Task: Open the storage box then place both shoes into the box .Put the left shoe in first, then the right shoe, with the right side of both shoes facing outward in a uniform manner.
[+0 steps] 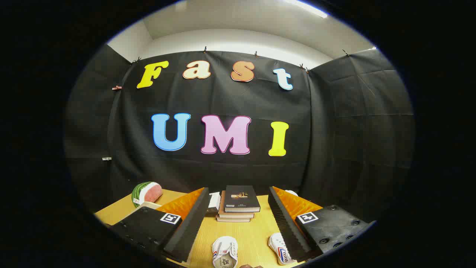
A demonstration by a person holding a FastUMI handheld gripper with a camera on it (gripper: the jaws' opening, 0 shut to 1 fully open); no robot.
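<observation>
Gripper held above table, fingers spread wide apart, nothing pressed between them. Two shoes set on table between fingers: one shoe near middle, other shoe just beside right finger. Stack of books placed beyond shoes, ahead of fingers, near wall. Watermelon slice set at table's far left, beyond left finger. Small box-like item wedged between left finger and books; contact cannot be told.
</observation>
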